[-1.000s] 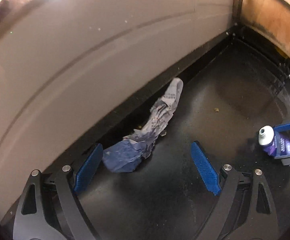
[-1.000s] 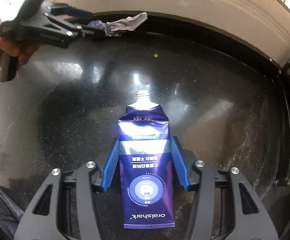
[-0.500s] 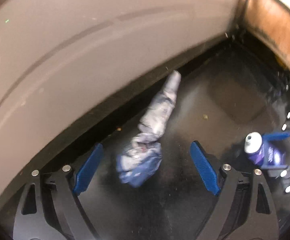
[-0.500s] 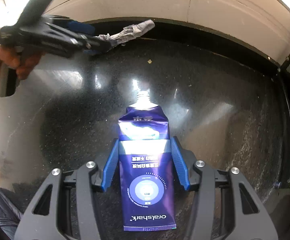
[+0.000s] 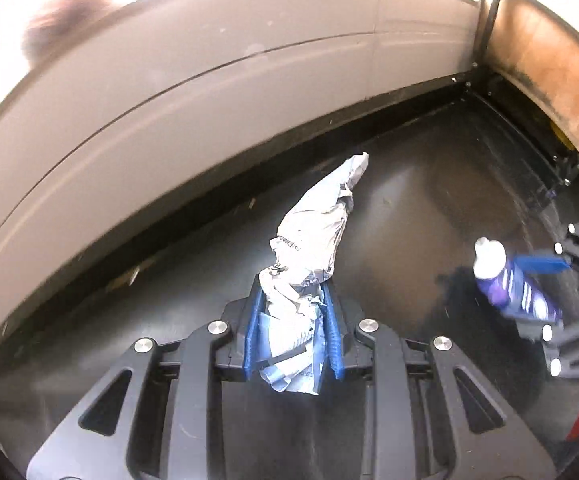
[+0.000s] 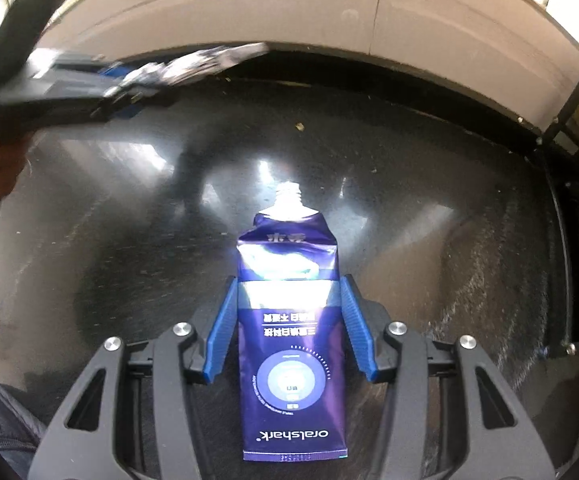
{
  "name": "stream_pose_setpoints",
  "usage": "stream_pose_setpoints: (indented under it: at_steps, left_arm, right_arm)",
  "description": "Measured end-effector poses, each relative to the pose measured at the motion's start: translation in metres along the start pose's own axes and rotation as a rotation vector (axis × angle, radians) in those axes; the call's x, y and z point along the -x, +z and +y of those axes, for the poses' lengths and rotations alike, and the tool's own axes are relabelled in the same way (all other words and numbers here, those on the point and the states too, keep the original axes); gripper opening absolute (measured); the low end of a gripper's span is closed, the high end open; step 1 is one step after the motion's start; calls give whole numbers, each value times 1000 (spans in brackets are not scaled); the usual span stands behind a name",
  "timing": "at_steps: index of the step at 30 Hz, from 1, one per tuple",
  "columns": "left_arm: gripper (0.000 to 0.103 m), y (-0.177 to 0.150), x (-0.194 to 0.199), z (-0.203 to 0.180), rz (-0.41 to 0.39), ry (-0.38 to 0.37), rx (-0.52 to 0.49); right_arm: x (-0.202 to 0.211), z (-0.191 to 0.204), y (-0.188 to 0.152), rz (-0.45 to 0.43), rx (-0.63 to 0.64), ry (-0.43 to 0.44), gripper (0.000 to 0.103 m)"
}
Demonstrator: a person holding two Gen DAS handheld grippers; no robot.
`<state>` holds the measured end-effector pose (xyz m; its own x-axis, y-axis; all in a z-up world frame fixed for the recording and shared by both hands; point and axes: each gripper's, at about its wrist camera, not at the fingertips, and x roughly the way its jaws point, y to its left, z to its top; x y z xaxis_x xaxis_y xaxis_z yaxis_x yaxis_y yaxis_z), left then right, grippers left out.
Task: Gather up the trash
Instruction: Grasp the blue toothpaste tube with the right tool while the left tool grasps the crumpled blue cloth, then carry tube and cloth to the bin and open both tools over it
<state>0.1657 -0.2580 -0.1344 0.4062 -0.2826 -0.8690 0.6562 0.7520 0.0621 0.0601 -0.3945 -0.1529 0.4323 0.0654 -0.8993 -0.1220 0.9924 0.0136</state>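
My left gripper [image 5: 291,300] is shut on a crumpled grey-blue paper wrapper [image 5: 313,240], which sticks out forward between the blue pads above the dark floor. My right gripper [image 6: 287,304] is shut on a purple toothpaste tube [image 6: 289,320] with an open white neck pointing away. In the left wrist view the right gripper [image 5: 549,276] and the tube [image 5: 517,288] show at the right. In the right wrist view the left gripper [image 6: 121,88] shows blurred at the upper left, with the wrapper [image 6: 201,64] in it.
A dark glossy floor [image 6: 409,200] runs under both grippers. A pale wall [image 5: 169,100] with a black skirting bounds the far side. A brown panel with a black metal frame [image 5: 549,72] stands at the right. Small crumbs [image 6: 299,126] lie on the floor.
My left gripper has moved forward around the wrapper and shut on it, lifting it off the floor. The right gripper has kept its hold on the tube.
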Motion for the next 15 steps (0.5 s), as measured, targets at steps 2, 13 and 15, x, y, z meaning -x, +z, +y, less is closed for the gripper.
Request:
stream_pose_setpoints:
  at_steps: [2, 13, 15]
  left_arm:
    - [26, -22, 23, -1, 16, 25, 49]
    - [27, -154, 116, 20, 28, 114, 271]
    - [27, -170, 125, 23, 21, 134, 302]
  right_arm:
    - [12, 9, -1, -15, 12, 1, 51]
    - [66, 91, -12, -84, 109, 47, 51]
    - [69, 104, -12, -85, 127, 54, 51]
